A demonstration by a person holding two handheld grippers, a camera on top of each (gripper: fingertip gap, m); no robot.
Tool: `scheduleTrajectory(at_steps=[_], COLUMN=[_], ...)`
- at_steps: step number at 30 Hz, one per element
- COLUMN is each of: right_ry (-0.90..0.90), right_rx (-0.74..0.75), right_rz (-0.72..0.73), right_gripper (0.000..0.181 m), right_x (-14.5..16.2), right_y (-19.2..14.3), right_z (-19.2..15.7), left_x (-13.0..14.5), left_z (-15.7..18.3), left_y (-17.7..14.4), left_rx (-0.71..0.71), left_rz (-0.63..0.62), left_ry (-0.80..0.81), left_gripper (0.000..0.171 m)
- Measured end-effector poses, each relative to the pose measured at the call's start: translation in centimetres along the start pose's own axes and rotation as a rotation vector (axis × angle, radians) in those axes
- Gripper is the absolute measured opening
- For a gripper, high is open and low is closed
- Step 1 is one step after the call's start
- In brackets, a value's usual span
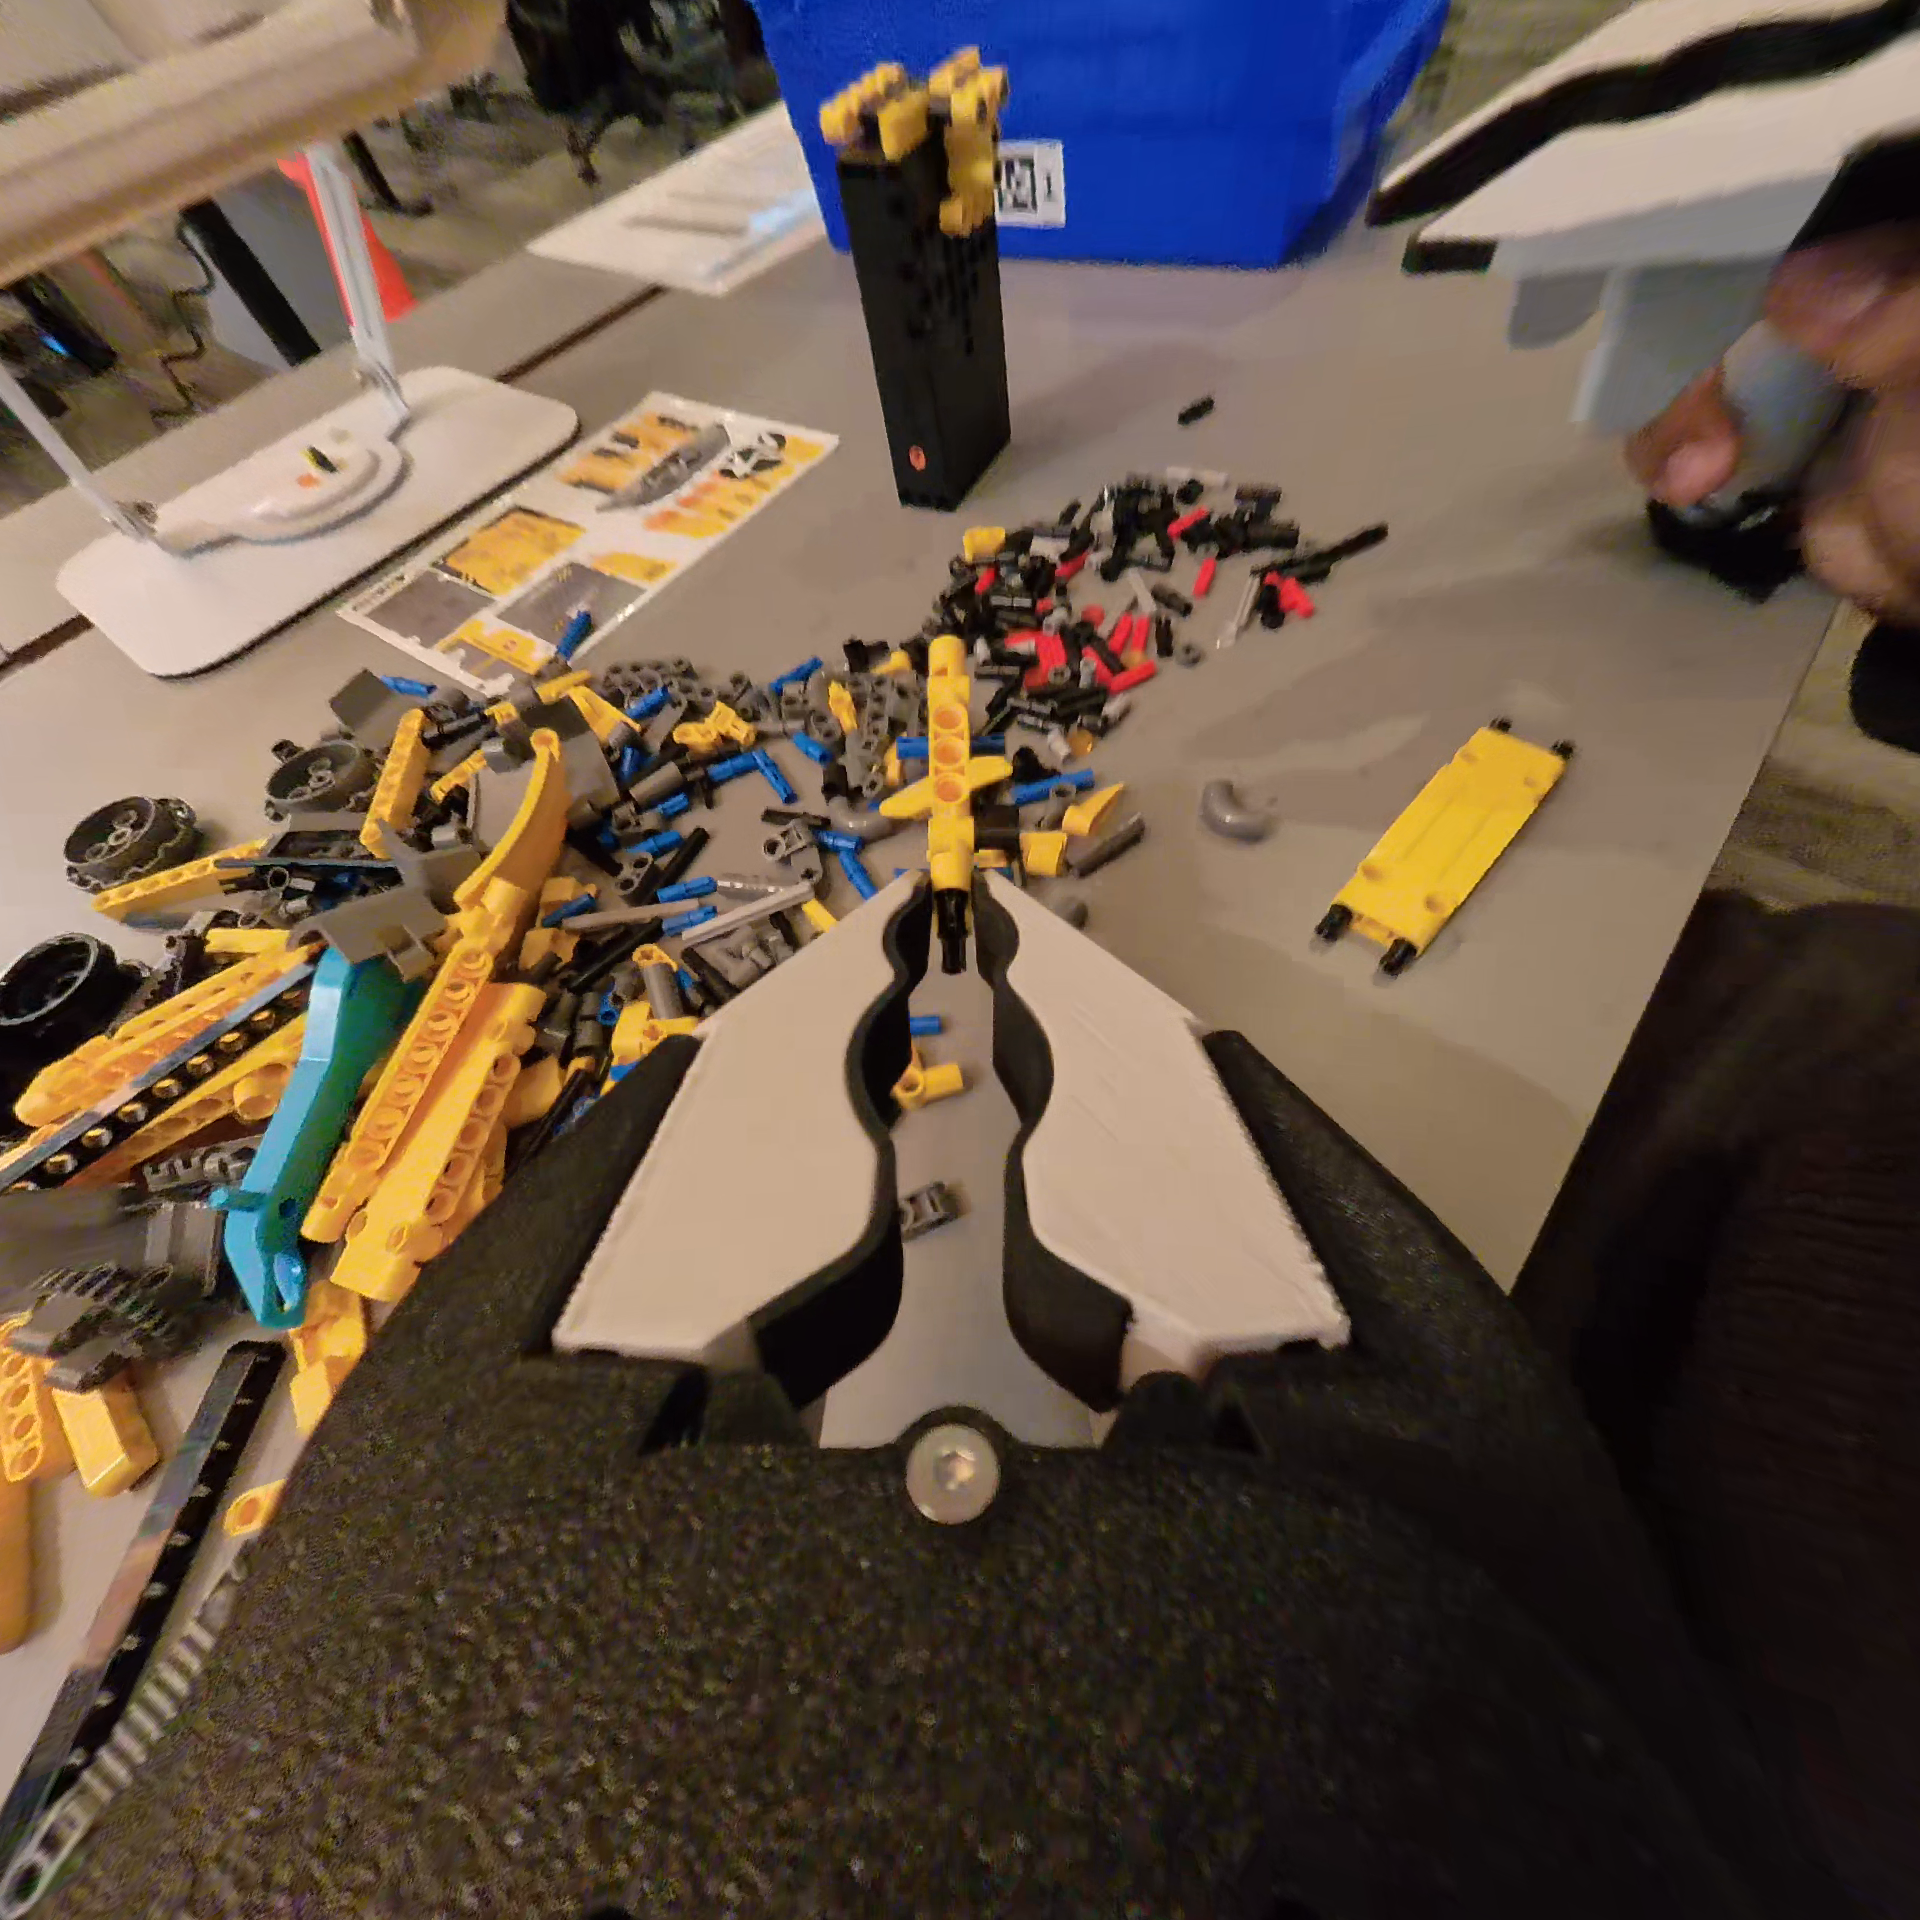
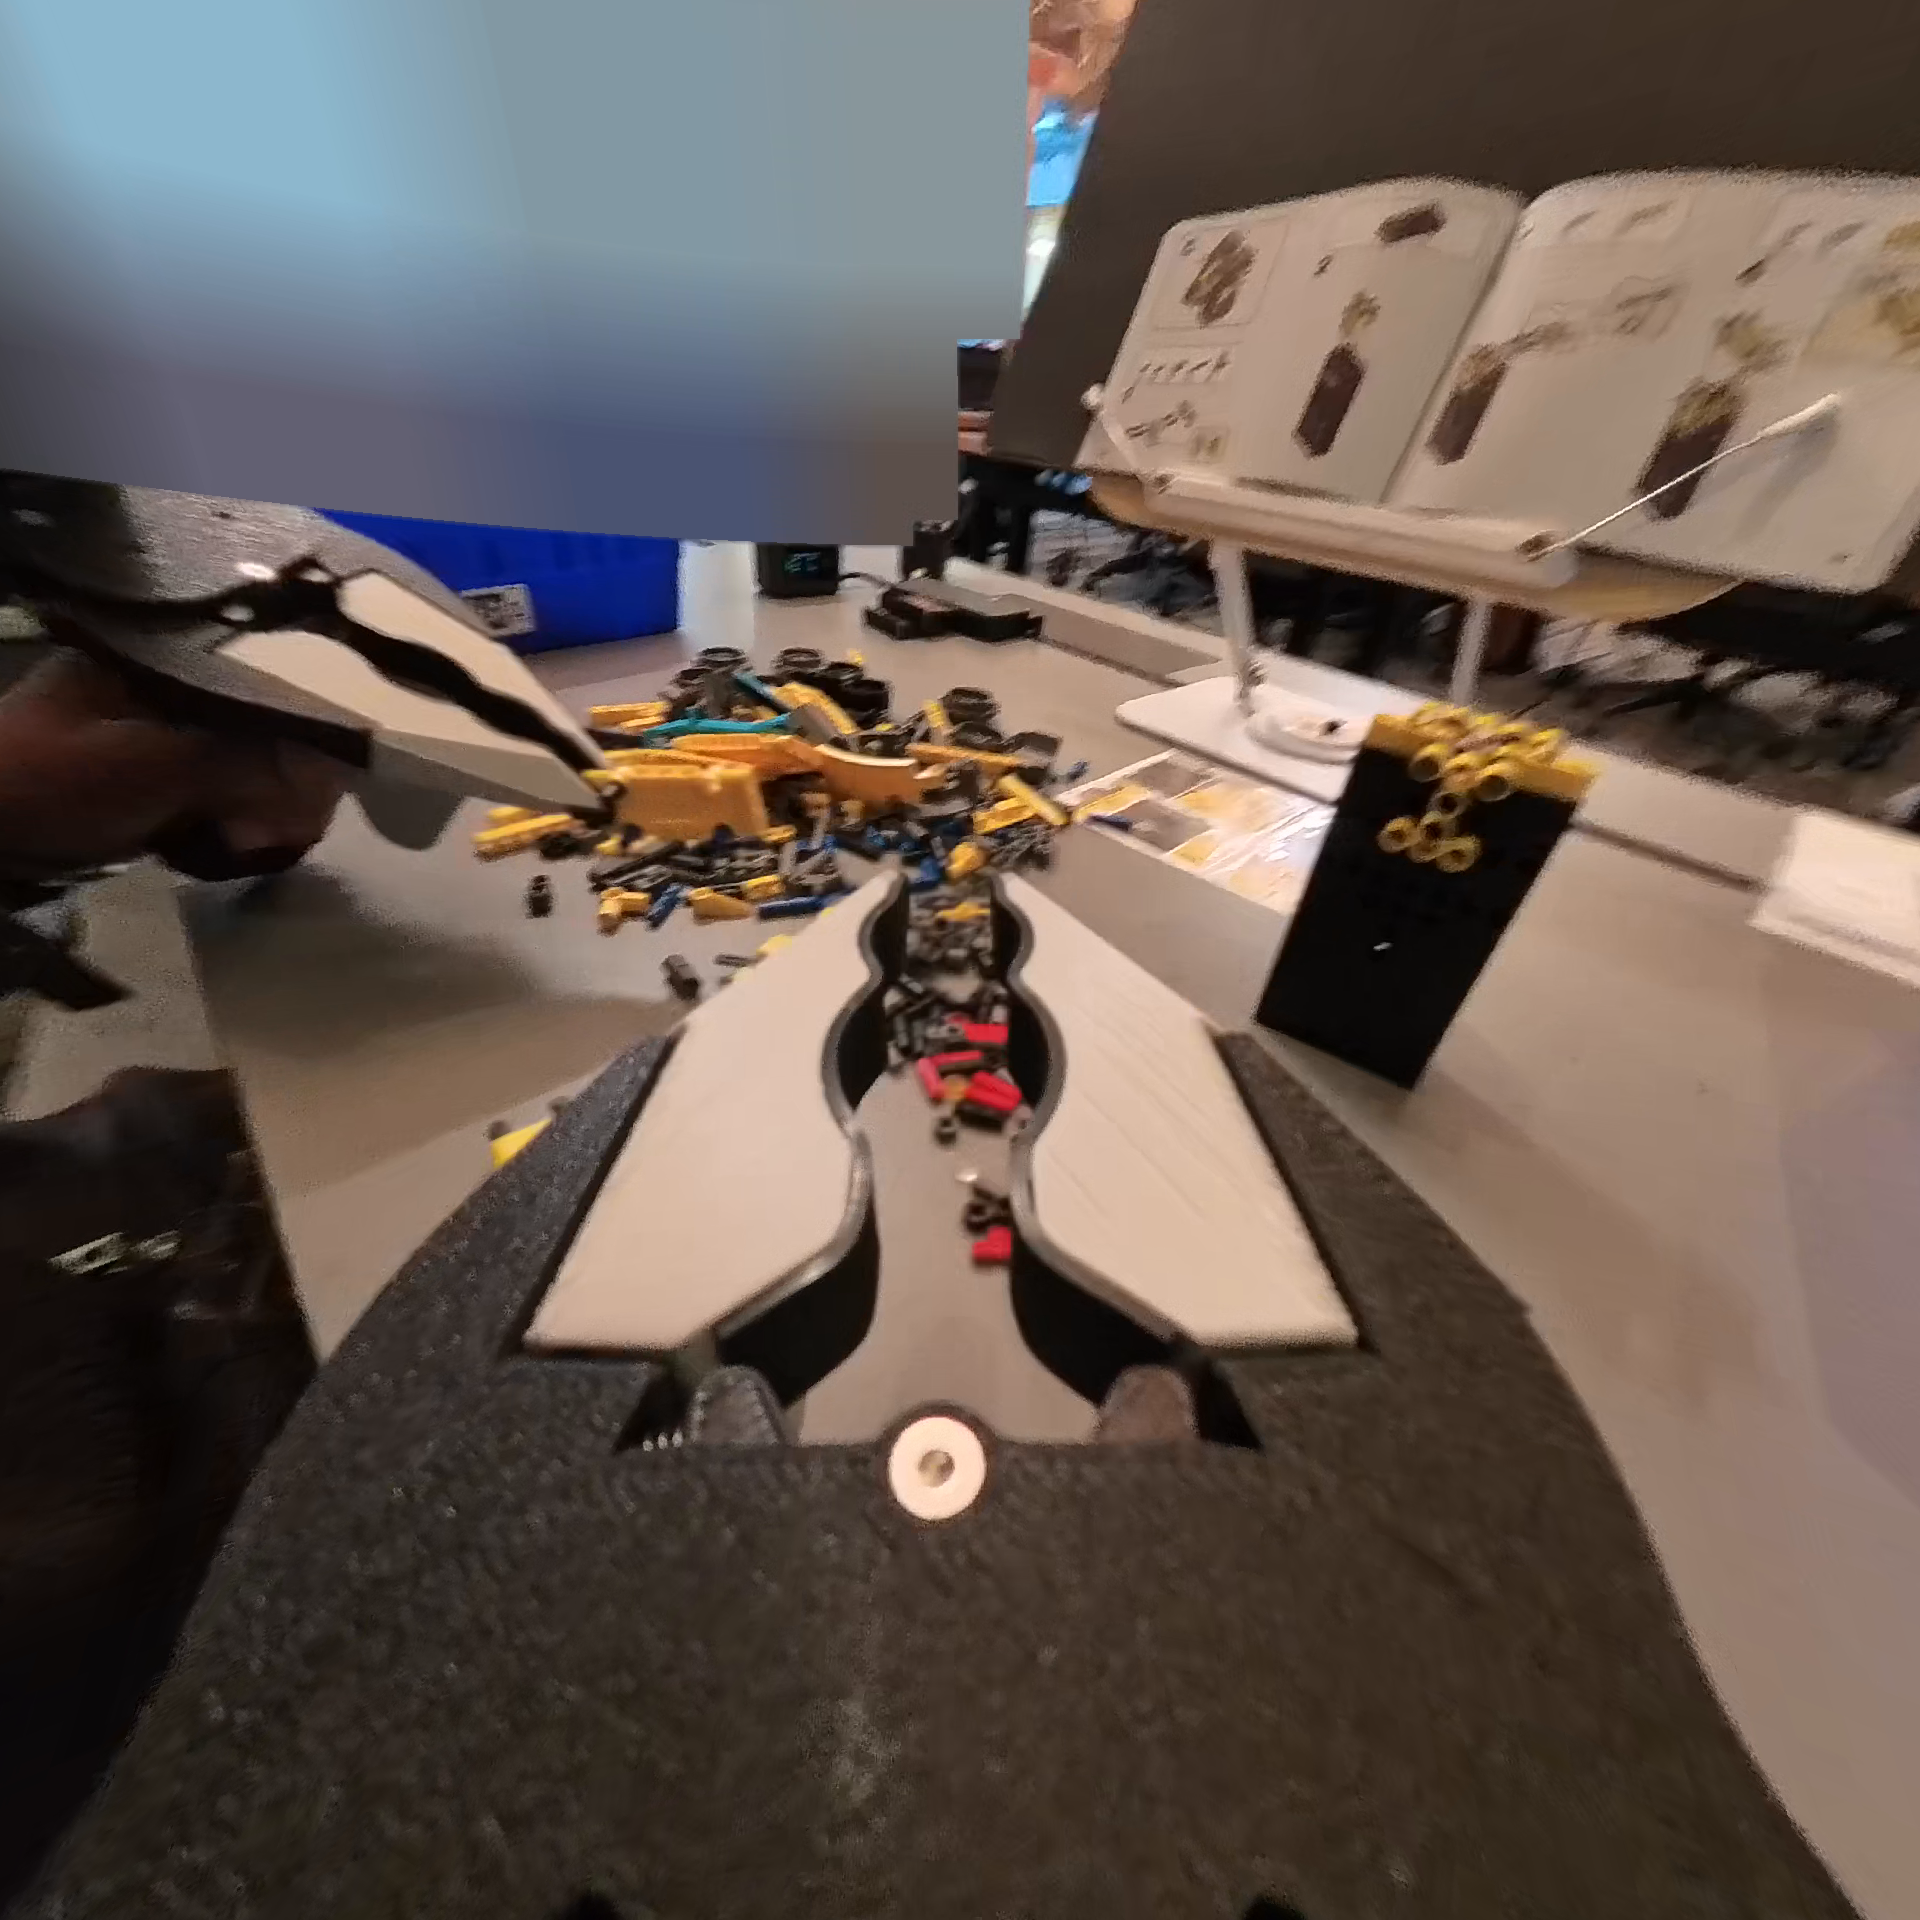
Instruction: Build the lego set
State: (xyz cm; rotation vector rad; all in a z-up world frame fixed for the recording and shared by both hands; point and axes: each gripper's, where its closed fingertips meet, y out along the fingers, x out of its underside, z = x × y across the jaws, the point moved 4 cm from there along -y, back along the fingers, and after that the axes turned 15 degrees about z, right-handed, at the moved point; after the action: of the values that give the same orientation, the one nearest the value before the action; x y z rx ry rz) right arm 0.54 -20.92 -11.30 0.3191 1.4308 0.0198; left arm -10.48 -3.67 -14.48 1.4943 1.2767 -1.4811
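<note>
Here, my left tool [image 1: 948, 914] pinching a yellow plastic beam assembly [image 1: 951, 769] by its black pin above the grey surface [image 1: 1351, 1039], my right tool [image 2: 945, 894] narrowly parted over loose red and black pins [image 2: 961, 1070], tall black brick tower [image 2: 1423, 914] at two o'clock.

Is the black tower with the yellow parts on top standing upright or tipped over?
Upright. The black tower stands on its narrow end on the grey table, yellow parts at its top; the right wrist view shows the same.

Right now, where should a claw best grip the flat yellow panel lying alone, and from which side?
Probably across the two long edges of the yellow panel, near its middle, from above: it lies flat on the table, and black pins stick out at both short ends.
</note>
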Motion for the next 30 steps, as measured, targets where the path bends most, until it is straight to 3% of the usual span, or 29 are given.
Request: scheduleTrajectory(at_steps=[6,8,15,25,27,30], right_ry=[-0.516,-0.623,-0.44,-0.506,-0.398,-0.052], right_rx=[0.148,0.093,-0.177,-0.138,-0.075,-0.041], right_rz=[0.134,0.183,0.034,0.005,0.005,0.04], right_gripper=[0.016,0.0,0.0,0.004,0.009,0.01], right_x=[-1.5,-1.6,0.2,0.7,0.2,-0.7], right_y=[0.8,1.3,2.9,3.1,3.1,3.2], right_z=[-3.2,-5.7,-10.7,-10.7,-10.2,-9.9], left_x=[-0.8,-0.7,-1.3,-2.7,-3.0,-3.7], left_z=[1.4,2.1,4.3,6.0,5.7,5.4], left_y=[0.5,0.8,1.1,0.8,0.5,0.1], left_rx=[0.007,0.027,0.126,0.109,0.054,-0.017], left_rz=[0.056,0.051,0.077,0.157,0.193,0.235], left_ry=[-0.012,-0.011,-0.126,-0.03,0.037,0.136], left_gripper=[0.007,0.007,0.007,0.007,0.007,0.007])
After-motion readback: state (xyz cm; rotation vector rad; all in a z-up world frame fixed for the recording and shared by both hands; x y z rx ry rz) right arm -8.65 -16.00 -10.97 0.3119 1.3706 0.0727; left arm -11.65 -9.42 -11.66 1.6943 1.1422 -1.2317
